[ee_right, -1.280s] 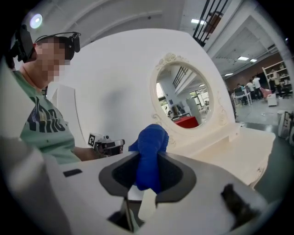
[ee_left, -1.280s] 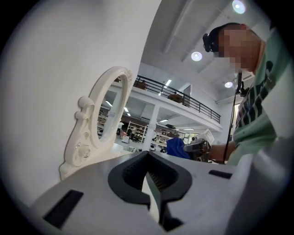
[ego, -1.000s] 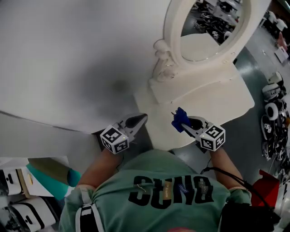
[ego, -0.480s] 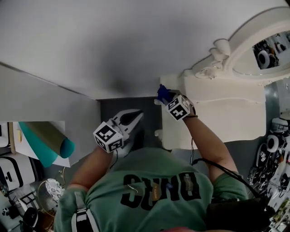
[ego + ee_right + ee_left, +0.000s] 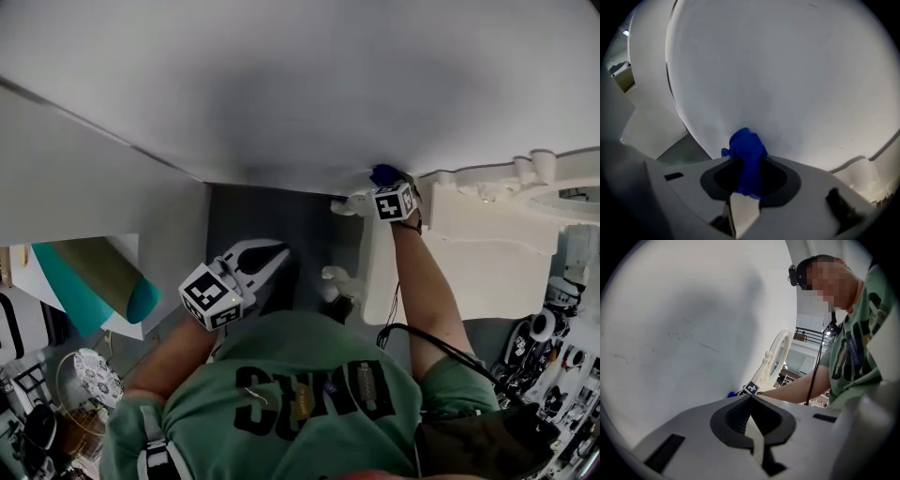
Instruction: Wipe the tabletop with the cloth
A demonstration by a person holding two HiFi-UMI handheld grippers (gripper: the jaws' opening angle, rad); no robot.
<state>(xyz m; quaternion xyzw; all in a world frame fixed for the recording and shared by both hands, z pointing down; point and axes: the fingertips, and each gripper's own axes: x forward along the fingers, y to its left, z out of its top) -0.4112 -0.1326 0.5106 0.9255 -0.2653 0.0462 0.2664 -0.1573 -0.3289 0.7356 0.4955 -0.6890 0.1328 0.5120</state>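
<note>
My right gripper (image 5: 386, 181) is shut on a crumpled blue cloth (image 5: 384, 174), which sits at the far left corner of the white dressing table (image 5: 487, 253), right by the white wall (image 5: 281, 84). In the right gripper view the blue cloth (image 5: 747, 157) bulges out between the jaws of the right gripper (image 5: 749, 164), against a white surface. My left gripper (image 5: 275, 253) hangs low over the dark floor (image 5: 272, 220), left of the table. Its jaws meet with nothing between them in the left gripper view (image 5: 750, 398), where the cloth (image 5: 732, 393) shows far off.
An oval mirror frame (image 5: 562, 187) stands at the back of the table. A rolled teal and olive mat (image 5: 103, 281) lies at the left. Assorted gear (image 5: 558, 323) crowds the floor at the right. A black cable (image 5: 422, 337) runs along my right arm.
My right gripper has carried the cloth away from the table's front, up to its far left corner by the wall. The left gripper stayed low and shut. My head turned left.
</note>
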